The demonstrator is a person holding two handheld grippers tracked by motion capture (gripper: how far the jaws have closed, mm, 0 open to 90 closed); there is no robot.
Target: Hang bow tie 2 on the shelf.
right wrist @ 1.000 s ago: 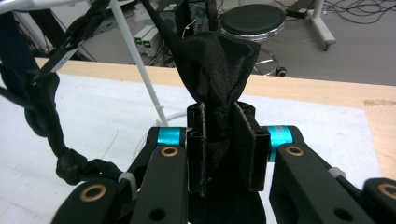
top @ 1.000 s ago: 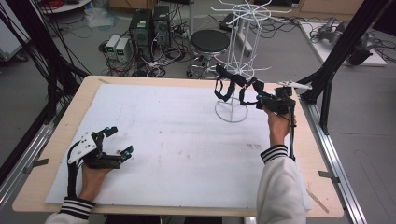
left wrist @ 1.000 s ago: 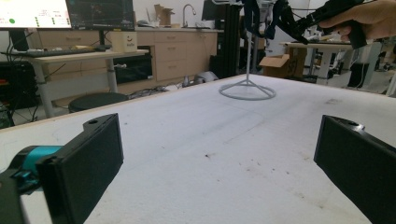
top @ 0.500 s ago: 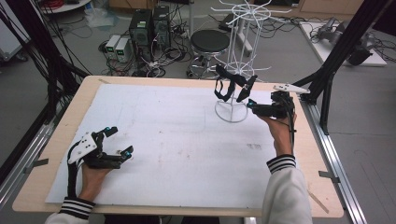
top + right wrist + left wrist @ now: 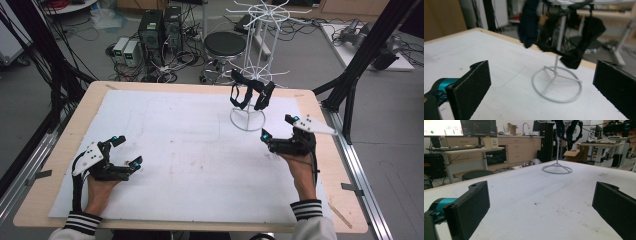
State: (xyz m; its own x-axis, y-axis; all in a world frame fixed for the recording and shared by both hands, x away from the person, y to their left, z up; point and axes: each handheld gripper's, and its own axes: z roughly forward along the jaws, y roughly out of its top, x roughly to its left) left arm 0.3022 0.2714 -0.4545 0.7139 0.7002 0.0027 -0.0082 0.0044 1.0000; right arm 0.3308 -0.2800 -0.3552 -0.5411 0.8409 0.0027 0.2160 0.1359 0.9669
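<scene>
A white wire rack (image 5: 249,55) stands on its ring base at the back right of the table. Black fabric pieces (image 5: 250,93) hang from its lower arms. My right gripper (image 5: 276,126) hovers just right of the base, a short way off; its jaws have just been opening and now stand wide with nothing between them. In the right gripper view the black pieces (image 5: 586,32) dangle beside the rack's pole (image 5: 560,37), beyond my open right gripper (image 5: 541,87). My left gripper (image 5: 128,150) rests open at the front left, empty. The left gripper view looks past my left gripper (image 5: 539,205) to the rack's base (image 5: 557,168).
A white sheet (image 5: 180,145) covers the wooden table (image 5: 95,100). Black frame struts (image 5: 360,60) rise at the right edge. Behind the table are a round stool (image 5: 225,45), computer boxes (image 5: 152,30) and cables on the floor.
My right gripper has let go at the rack, opened, and drawn back toward the person and slightly right. The black pieces stay hanging on the rack. The left hand has not moved.
</scene>
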